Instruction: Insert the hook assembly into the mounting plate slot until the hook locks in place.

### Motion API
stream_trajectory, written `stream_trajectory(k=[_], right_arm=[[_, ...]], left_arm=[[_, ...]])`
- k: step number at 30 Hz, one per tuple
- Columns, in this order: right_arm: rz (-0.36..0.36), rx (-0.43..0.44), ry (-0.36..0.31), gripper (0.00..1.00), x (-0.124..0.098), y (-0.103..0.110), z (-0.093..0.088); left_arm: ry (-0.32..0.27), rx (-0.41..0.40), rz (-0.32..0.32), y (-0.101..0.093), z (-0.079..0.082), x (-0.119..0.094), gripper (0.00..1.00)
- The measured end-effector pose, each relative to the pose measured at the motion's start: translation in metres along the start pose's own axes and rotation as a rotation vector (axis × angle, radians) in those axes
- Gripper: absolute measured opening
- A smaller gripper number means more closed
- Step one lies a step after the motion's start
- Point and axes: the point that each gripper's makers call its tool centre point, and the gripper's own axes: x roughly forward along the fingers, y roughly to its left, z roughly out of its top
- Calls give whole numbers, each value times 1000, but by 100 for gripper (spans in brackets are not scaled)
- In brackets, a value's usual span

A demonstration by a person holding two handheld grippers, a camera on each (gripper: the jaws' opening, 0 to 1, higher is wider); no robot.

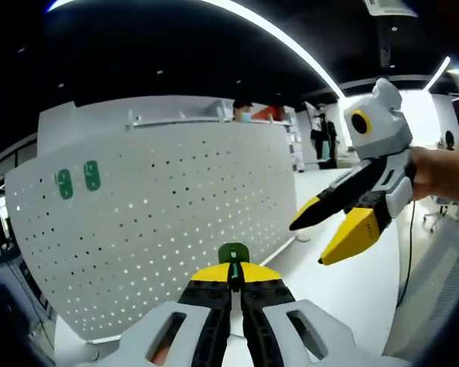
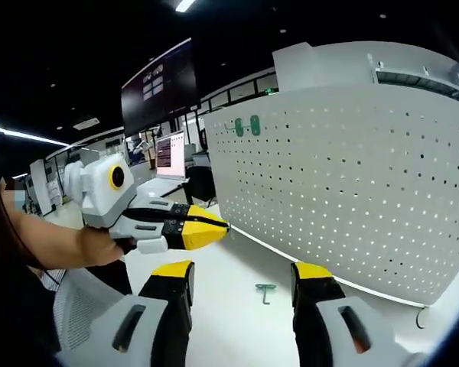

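Note:
The white perforated mounting plate [image 1: 161, 222] stands upright on the table, with two green hooks [image 1: 78, 180] hanging on it at upper left. My left gripper [image 1: 233, 274] is shut on a green hook piece [image 1: 233, 253] that sticks up between its yellow tips, a short way in front of the plate. My right gripper [image 1: 307, 245], held by a hand, comes in from the right with its jaws apart. In the right gripper view the right gripper [image 2: 243, 279] is open and holds nothing. Another green hook [image 2: 265, 291] lies on the table just beyond it. The left gripper [image 2: 214, 227] points at the plate [image 2: 352, 191].
A white tabletop [image 2: 229, 267] runs along the foot of the plate. A grey mesh chair back [image 1: 436, 290] stands at the right. A wall screen [image 2: 161, 84] and a desk monitor [image 2: 170, 153] are behind. People stand beyond the plate [image 1: 249, 113].

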Motion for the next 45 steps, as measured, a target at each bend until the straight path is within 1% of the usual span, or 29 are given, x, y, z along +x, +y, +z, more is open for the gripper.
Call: stream_trajectory(k=[6, 11, 17, 24, 28, 31, 37, 45], right_arm=[[8, -39, -28, 71, -1, 3, 2], [19, -55, -27, 77, -2, 5, -1], [30, -80, -50, 83, -4, 9, 1], [25, -74, -65, 84, -8, 7, 3], [22, -69, -82, 84, -10, 6, 6], [21, -67, -87, 84, -12, 6, 6], [13, -58, -96, 84, -14, 1, 4], [1, -46, -101, 84, -17, -5, 4]], left_arm=[[-14, -9, 31, 13, 10, 1, 3], [-32, -32, 58, 23, 18, 2, 3], [-47, -49, 83, 32, 24, 4, 3], [-69, -67, 128, 45, 35, 8, 3], [-90, -65, 158, 55, 47, 14, 3], [-112, -63, 194, 66, 60, 18, 3], [-156, -59, 264, 87, 81, 23, 3], [-192, -57, 308, 104, 98, 32, 3]])
